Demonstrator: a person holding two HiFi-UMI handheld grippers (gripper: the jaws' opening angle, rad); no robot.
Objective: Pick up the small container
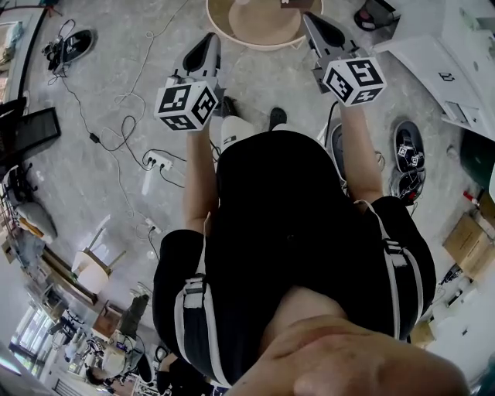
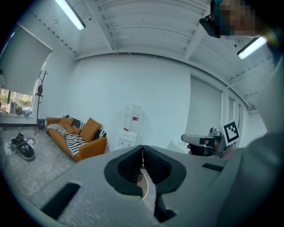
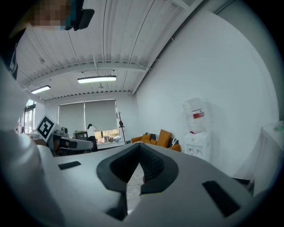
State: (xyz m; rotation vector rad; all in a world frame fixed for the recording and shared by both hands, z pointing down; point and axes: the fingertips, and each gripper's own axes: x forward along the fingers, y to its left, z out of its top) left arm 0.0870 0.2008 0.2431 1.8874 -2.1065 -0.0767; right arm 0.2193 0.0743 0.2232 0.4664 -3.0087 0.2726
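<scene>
**A:** How do your tools stand?

**B:** Your left gripper point(image 1: 209, 42) has its dark ribbed jaws pressed together with nothing between them. Your right gripper point(image 1: 311, 22) is the same, tips meeting and empty. You hold both raised towards the round tan wooden table point(image 1: 259, 31), the left one just beside its left rim and the right one at its right rim.

**A:** And the small container?

**B:** You cannot pick it out for certain. A pale thing point(image 1: 246, 1) and a dark thing point(image 1: 291, 2) sit at the far side of that table, both cut off by the frame. Either could be it. Neither gripper view shows the tabletop.

**A:** How will it handle?

**B:** Going by its name alone, it is probably light, so a nudge may tip it or make it skid. You need to part the jaws first. Then close them on opposite sides of its wall, low down, and gently in case the wall is thin.
</scene>
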